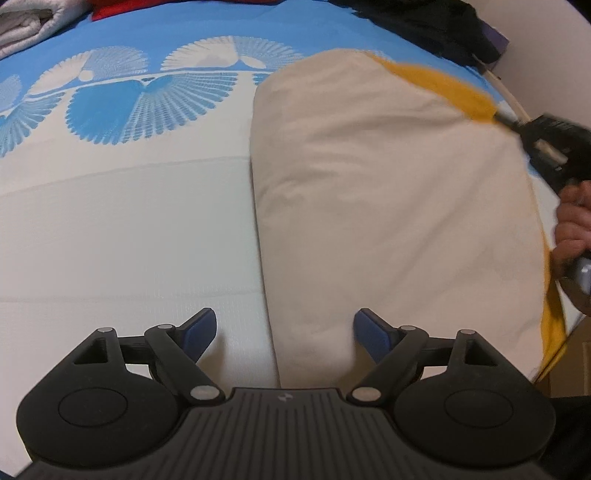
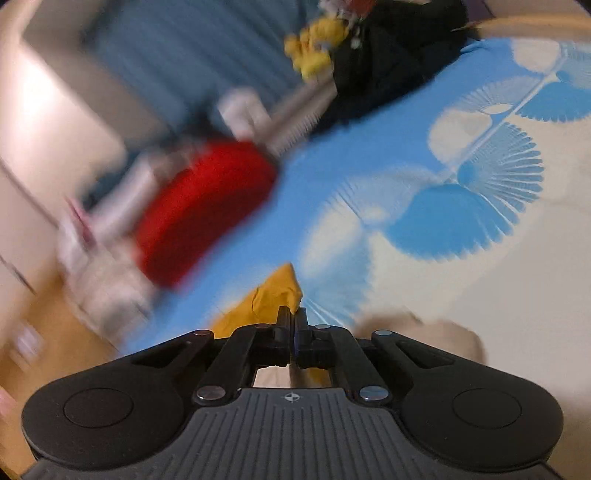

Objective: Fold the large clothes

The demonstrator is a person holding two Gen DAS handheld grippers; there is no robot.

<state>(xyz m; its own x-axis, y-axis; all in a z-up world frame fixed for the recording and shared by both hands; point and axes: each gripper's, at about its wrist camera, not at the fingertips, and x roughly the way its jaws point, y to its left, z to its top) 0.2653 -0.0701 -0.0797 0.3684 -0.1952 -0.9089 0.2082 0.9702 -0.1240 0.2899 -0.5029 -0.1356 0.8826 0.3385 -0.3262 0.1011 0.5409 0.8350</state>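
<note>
Garment (image 1: pixel 388 206): cream fabric with a mustard-yellow layer showing at its edges, lying partly folded on the bed, taking up the right half of the left wrist view.

Left gripper (image 1: pixel 284 326): jaws wide open, holding nothing. Its blue-padded fingers (image 1: pixel 201 328) straddle the near left edge of the garment, one finger over the cream cloth, the other over bare bedsheet. Can't tell whether the pads touch the surface.

Right gripper (image 2: pixel 292 317): jaws closed tight on a mustard-yellow corner (image 2: pixel 277 291) of the garment, with fabric bunched just past the fingertips. In the left wrist view the same gripper (image 1: pixel 508 120) sits at the far right corner of the garment, the yellow edge pulled to a point at its tip. The person's right hand (image 1: pixel 574 225) grips its handle at the frame edge.

Bedsheet (image 1: pixel 122 229): white near the camera, blue with white fan-shaped prints further out. The folded left edge of the garment runs roughly straight away from the left gripper.

Surroundings: grey-white folded cloth (image 1: pixel 26 22) at the far left corner of the bed, black clothing (image 1: pixel 436 26) piled at the far right. The right wrist view is heavily motion-blurred; a red item (image 2: pixel 199 214) and a yellow thing (image 2: pixel 317 40) by the black pile are visible, details unreadable.
</note>
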